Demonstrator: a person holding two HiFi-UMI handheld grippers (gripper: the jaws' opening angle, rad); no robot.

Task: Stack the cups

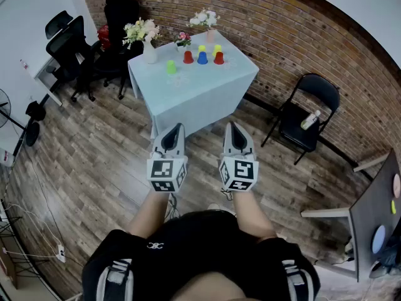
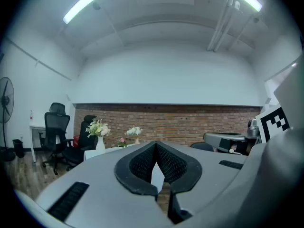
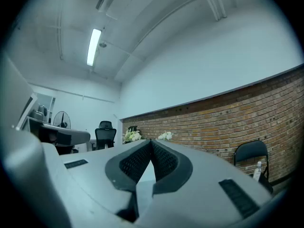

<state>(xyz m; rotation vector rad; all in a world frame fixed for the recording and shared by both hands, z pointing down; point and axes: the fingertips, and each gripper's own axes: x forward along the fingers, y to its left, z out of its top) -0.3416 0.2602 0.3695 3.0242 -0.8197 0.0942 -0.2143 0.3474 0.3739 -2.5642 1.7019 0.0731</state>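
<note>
Several small cups stand upside down on the table [image 1: 207,96] with the pale blue cloth: a green cup [image 1: 171,67] at the left, then a red cup [image 1: 188,57], a blue cup [image 1: 202,58] and another red cup [image 1: 218,58], with a yellow cup [image 1: 217,49] behind. Well short of the table, over the wood floor, my left gripper [image 1: 178,128] and right gripper [image 1: 233,126] are held level side by side. Both are shut, tips touching, with nothing between them. In the left gripper view the left gripper [image 2: 156,144] hides the cups; the right gripper [image 3: 151,142] does likewise.
White vases of flowers [image 1: 145,37] and pink-white flowers [image 1: 205,21] stand at the table's back. A black folding chair [image 1: 305,118] with a bottle is at the right by the brick wall. Office chairs [image 1: 78,46] stand at the left. A fan [image 1: 5,108] is at the far left.
</note>
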